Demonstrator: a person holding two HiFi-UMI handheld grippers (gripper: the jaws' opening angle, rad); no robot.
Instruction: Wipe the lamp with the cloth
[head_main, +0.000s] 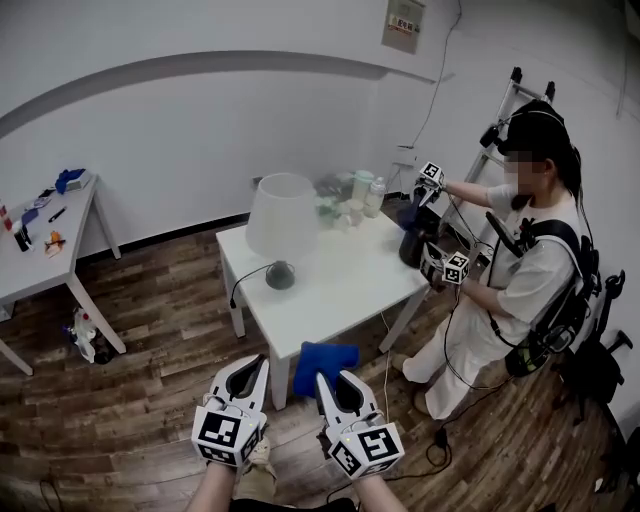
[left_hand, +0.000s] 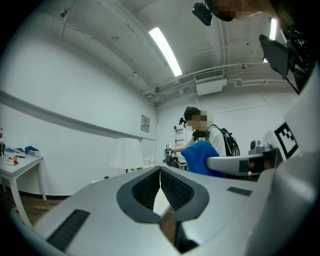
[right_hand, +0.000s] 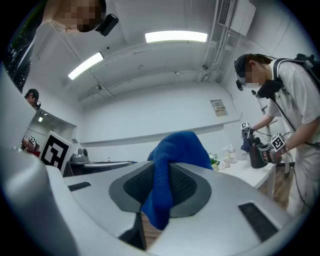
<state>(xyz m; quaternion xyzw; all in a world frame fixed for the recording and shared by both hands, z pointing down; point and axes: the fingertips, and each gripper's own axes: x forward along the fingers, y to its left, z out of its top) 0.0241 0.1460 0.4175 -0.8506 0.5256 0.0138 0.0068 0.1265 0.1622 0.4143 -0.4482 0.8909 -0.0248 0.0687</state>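
Cloth (head_main: 326, 356) clamped in right gripper (head_main: 324, 380), bunched past its tips; left gripper (head_main: 257, 364) closed, empty; lamp (head_main: 282, 215) well ahead

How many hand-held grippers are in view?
4. At bottom, left hand-held gripper and right hand-held gripper, holding the blue cloth; the other person holds an upper hand-held gripper and a lower hand-held gripper.

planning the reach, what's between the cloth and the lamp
Head view: only bare tabletop between the cloth in the right tongs and the lamp.
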